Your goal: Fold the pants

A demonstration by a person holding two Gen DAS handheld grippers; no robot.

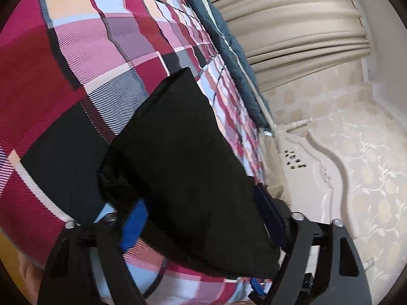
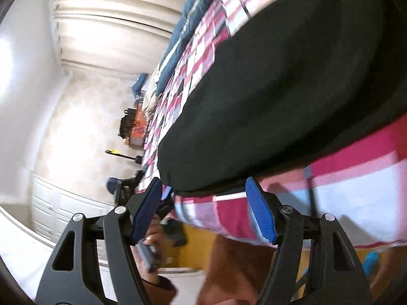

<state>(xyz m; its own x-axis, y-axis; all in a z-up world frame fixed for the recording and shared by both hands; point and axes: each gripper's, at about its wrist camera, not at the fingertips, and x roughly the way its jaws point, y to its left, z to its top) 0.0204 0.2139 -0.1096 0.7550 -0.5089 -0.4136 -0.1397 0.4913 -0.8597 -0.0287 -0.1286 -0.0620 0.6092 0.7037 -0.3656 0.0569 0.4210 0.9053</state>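
**Black pants on plaid bed, both grippers at the near edge**

Pants (image 1: 178, 167) are black and lie in a folded bundle on a bed w/ a red, pink, white and blue plaid bedspread (image 1: 84, 58). In the left wrist view the bundle tapers to a corner pointing toward the far side of the bed; its wide end sits betw. the fingers of the left gripper (image 1: 201, 226). Those fingers stand spread, one blue pad (image 1: 133, 228) to the left of the bundle, the darker pad at its right edge. Whether either pad presses the cloth: can't tell, fabric hides the contact.

Right wrist view: right gripper (image 2: 203, 211) has fingers spread wide, nothing betw. them. Its blue pads sit just below the rounded edge of the pants (image 2: 274, 101), near the bedspread's (image 2: 356, 185) near edge, which hangs over the bed side. Frame is motion-blurred.

A blue quilt (image 1: 223, 38) runs along the bed's far edge. Beige curtains (image 1: 292, 12) hang beyond it; floral patterned wall (image 1: 368, 178) beside the bed.
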